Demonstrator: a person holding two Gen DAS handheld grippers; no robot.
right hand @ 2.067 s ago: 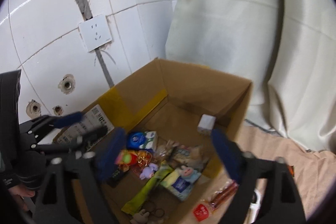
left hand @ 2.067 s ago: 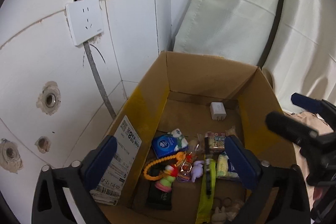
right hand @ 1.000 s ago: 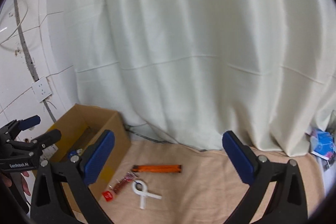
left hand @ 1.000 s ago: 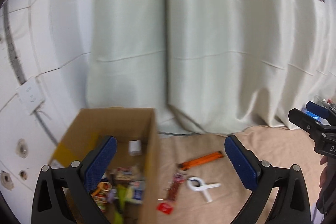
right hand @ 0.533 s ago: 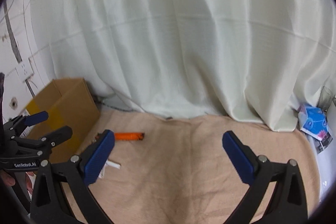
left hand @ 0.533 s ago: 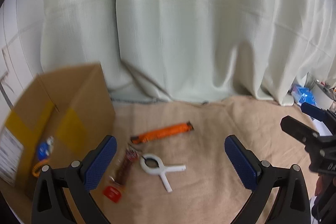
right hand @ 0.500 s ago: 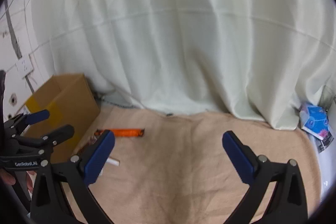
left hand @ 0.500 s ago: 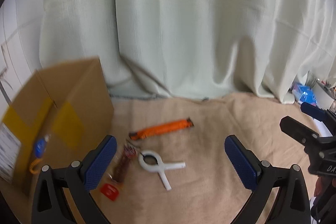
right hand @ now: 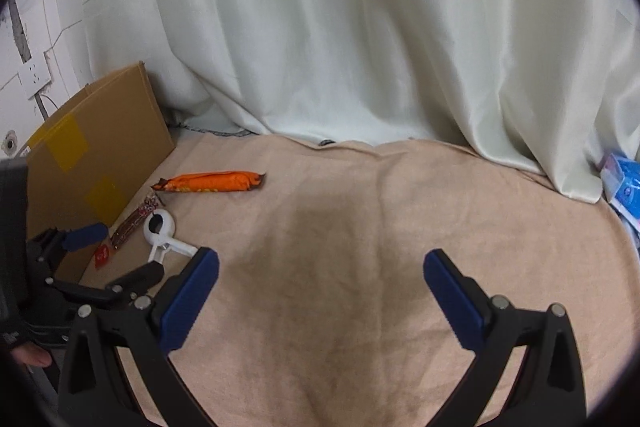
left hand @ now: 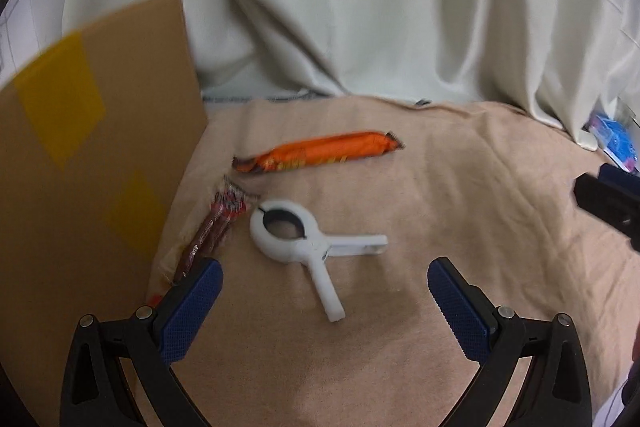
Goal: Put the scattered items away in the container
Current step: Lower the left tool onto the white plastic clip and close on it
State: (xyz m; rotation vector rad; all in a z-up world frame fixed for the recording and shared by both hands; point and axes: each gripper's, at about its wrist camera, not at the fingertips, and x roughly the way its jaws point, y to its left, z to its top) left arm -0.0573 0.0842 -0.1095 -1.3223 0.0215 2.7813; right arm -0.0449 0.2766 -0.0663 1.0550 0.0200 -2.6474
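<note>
left tongs [left hand: 322, 301]: black frame, silver screws | pads [left hand: 191, 311]: blue, textured | sleeve [right hand: 12, 227]: dark

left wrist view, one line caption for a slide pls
Open left gripper hovers over a white clamp on the beige cloth, cardboard box alongside.

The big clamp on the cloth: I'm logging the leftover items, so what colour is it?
White all over; the clamp shows best in the left wrist view.

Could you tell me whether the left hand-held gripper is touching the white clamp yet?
Apart. The left wrist view shows the left hand-held gripper open, with beige cloth visible between each fingertip and the white clamp.
</note>
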